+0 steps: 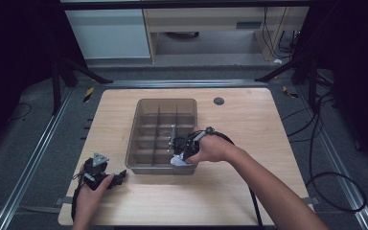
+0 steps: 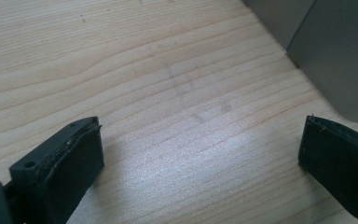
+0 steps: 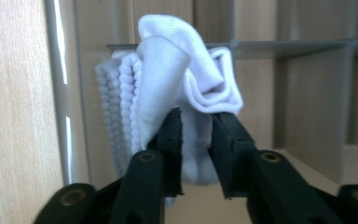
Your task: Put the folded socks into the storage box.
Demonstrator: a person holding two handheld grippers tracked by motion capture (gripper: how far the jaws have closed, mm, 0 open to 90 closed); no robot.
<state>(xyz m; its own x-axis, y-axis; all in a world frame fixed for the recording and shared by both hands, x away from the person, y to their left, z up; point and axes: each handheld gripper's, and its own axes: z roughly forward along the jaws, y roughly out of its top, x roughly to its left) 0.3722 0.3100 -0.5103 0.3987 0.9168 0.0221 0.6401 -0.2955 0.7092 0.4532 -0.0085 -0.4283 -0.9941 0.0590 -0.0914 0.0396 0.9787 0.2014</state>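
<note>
A person works at a wooden table [image 1: 249,143] holding a gripper in each hand. The right gripper [image 3: 196,122] has its two black jaws clenched on a bunched white sock [image 3: 177,88]. The cloth bulges above and ahead of the jaw tips, with its ribbed cuff hanging off the left jaw. Seen from above, that gripper reaches into the near right corner of a translucent grey divided bin [image 1: 146,103]. The bin's outer wall runs close along the left jaw. A divider crosses just beyond the sock, with open compartments to the right of the jaws; whether the sock touches the bin floor is hard to judge. The left gripper [image 2: 200,149] rests low over bare tabletop, jaws spread wide apart with nothing between them. The bin's rounded corner stands just beyond the right jaw, and open wood lies ahead and to the left.
</note>
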